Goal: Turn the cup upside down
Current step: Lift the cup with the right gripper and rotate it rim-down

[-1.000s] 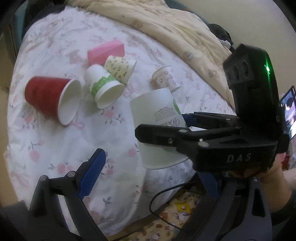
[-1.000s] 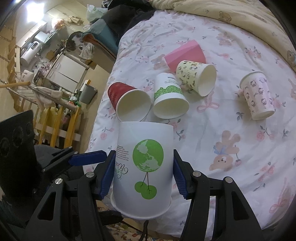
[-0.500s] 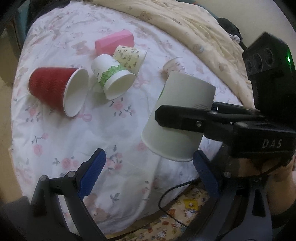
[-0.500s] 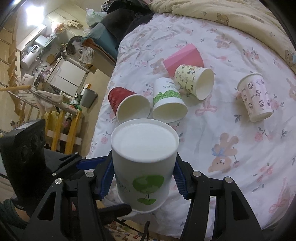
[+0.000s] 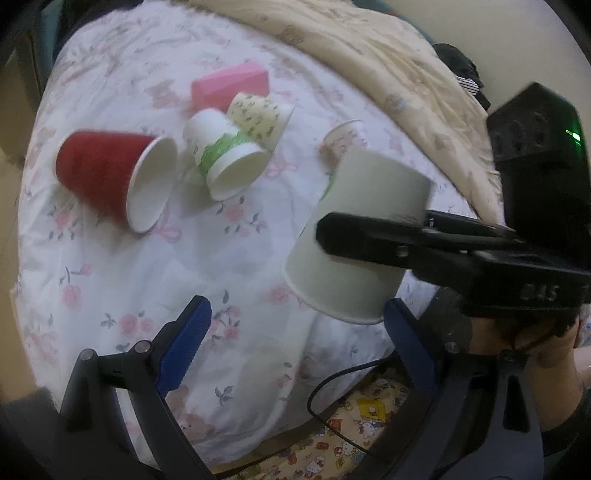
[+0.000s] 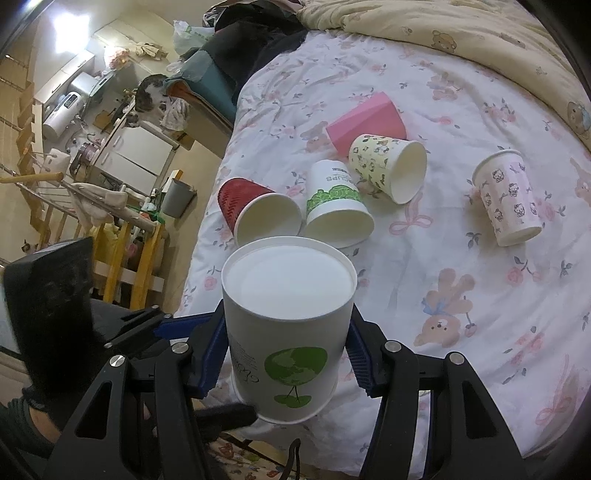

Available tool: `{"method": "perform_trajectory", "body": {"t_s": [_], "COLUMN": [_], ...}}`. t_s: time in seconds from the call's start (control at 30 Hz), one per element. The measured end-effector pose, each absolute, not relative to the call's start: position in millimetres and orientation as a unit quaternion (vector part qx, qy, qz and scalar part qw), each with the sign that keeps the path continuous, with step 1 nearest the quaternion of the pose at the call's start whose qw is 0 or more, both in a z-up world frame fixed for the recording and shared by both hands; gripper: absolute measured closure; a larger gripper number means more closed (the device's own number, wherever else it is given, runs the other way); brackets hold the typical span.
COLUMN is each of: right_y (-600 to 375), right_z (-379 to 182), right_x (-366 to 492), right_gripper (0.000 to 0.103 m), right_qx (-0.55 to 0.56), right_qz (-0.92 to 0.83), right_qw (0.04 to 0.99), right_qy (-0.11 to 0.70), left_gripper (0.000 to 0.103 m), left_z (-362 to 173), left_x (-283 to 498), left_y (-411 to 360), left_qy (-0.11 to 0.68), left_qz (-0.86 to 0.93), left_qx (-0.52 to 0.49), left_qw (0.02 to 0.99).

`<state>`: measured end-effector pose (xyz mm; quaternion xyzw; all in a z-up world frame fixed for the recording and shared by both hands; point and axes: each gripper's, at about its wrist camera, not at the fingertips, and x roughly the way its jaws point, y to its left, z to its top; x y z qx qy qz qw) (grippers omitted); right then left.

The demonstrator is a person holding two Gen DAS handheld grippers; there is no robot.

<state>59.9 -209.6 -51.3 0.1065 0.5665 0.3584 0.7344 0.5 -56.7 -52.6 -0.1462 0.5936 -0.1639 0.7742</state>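
Observation:
A white paper cup with a green globe print (image 6: 288, 325) is held in my right gripper (image 6: 286, 354), whose blue pads press its two sides. Its flat base faces up toward the camera and its rim points down. In the left wrist view the same cup (image 5: 358, 236) hangs tilted above the bed's near edge, with the right gripper's black finger across it. My left gripper (image 5: 295, 350) is open and empty, just below and in front of the cup.
Several other cups lie on the floral bedsheet (image 6: 461, 266): a red one (image 6: 255, 210), a white one with a green band (image 6: 336, 210), a yellow patterned one (image 6: 388, 162), a pink one (image 6: 365, 122) and a Hello Kitty one (image 6: 509, 199). A beige blanket (image 6: 461, 29) lies beyond.
The right gripper has turned the white cup over: its base has swung from pointing away to facing up, and the cup has risen slightly. The left gripper stays open.

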Motion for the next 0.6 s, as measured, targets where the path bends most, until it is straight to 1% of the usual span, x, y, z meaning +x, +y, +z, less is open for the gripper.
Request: {"method": "perform_trajectory", "body": {"t_s": [0.37, 0.53, 0.6], "right_y": [-212.0, -202.6, -193.6], "right_z": [-48.1, -53.0, -60.6], "right_x": [60.2, 71.7, 79.2], "right_gripper": [0.044, 0.044, 0.044], "right_qx": [0.095, 0.023, 0.002], "right_qz": [0.349, 0.312, 0.307], "right_qw": [0.745, 0.771, 0.770], "right_qy": [0.560, 0.555, 0.560], "left_gripper": [0.010, 0.010, 0.010], "left_z": [-58.7, -52.0, -49.0], "left_x": [1.0, -9.1, -11.7], "left_y": [-54.9, -36.0, -23.7], "left_qy": [0.601, 0.593, 0.588], "left_qz": [-0.124, -0.064, -0.043], "left_qx": [-0.108, -0.073, -0.079], "left_qw": [0.782, 0.799, 0.804]}}
